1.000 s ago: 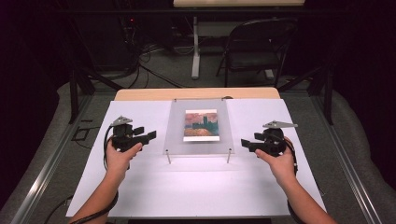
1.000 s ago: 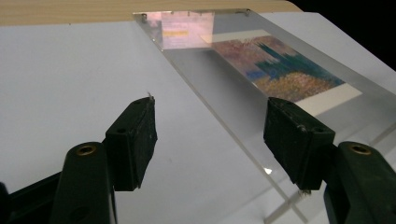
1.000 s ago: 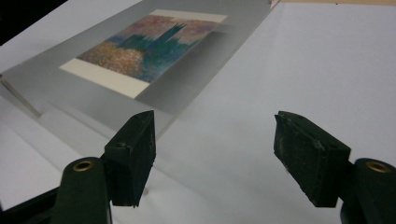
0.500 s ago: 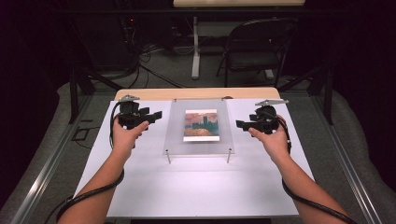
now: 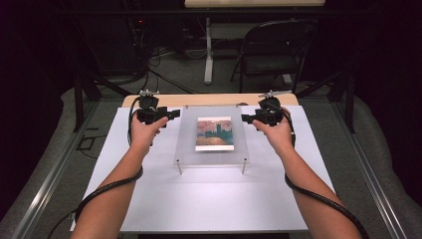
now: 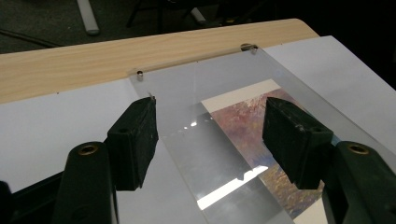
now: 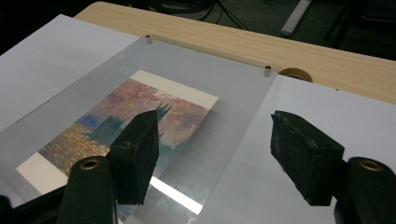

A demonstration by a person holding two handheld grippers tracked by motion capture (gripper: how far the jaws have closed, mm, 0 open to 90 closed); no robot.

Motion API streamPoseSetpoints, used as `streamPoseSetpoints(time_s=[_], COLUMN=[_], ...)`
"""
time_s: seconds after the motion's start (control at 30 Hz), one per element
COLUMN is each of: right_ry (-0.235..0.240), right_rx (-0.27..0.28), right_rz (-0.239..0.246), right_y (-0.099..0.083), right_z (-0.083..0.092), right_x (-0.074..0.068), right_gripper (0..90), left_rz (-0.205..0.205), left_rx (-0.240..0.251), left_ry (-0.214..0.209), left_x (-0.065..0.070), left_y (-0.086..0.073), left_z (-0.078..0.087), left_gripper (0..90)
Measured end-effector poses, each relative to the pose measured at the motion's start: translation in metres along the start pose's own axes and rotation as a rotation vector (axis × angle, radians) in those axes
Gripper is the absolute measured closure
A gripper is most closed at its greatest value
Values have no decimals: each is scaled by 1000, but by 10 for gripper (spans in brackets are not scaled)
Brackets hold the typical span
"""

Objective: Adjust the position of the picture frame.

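High view first, from the left: my left hand (image 5: pixel 143 133) holds the left gripper (image 5: pixel 171 114) above the white sheet (image 5: pixel 209 199), near the far left corner of the clear acrylic panel (image 5: pixel 186 144). Its tip points inward toward the panel. Through the left gripper view I see the jaws standing wide apart with nothing between them; they hang over the panel's left edge, one jaw above the white sheet, the other above the picture, and neither pad touches anything.

In the middle, the clear acrylic panel (image 6: pixel 219 84) sits raised on small metal standoffs (image 5: pixel 179 167) at its corners, lying flat over the white sheet in the middle of the wooden table (image 5: pixel 214 99). Under the panel is a painted print (image 5: pixel 214 133) with a cream border, orange and pink sky above a dark teal building; the same print (image 7: pixel 116 121) shows in the right gripper view.

On the right, my right hand (image 5: pixel 275 132) holds the right gripper (image 5: pixel 245 118) at the panel's far right corner, tip pointing inward, mirroring the left. In the right gripper view its jaws are also parted with nothing clamped: one hangs over the print, the other over the white sheet beyond the panel's right edge. A round cable hole (image 7: pixel 294 73) in the table lies just past that corner. Cables trail from both grippers back along my forearms.
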State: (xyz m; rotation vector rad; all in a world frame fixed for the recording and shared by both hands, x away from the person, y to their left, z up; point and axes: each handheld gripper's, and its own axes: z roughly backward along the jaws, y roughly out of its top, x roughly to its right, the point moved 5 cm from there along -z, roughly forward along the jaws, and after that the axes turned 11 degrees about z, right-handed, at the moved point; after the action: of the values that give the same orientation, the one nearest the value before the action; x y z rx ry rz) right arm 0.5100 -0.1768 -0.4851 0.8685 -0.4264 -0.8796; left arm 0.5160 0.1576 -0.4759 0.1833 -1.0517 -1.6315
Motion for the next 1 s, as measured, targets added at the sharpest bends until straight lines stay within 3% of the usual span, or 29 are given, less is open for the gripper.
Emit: streamPoseSetpoints(time_s=[0.43, 1.0], right_ry=[15, 36], right_rx=[-49, -81], right_rz=[-34, -115], right_y=[-8, -33], right_z=[-46, -65], right_x=[-6, 0], right_gripper=[315, 315], left_rz=[14, 78], left_rx=[-24, -72], left_ry=[-9, -7], left_x=[-6, -13], left_y=[-10, -33], left_z=[-39, -65], left_gripper=[354, 351])
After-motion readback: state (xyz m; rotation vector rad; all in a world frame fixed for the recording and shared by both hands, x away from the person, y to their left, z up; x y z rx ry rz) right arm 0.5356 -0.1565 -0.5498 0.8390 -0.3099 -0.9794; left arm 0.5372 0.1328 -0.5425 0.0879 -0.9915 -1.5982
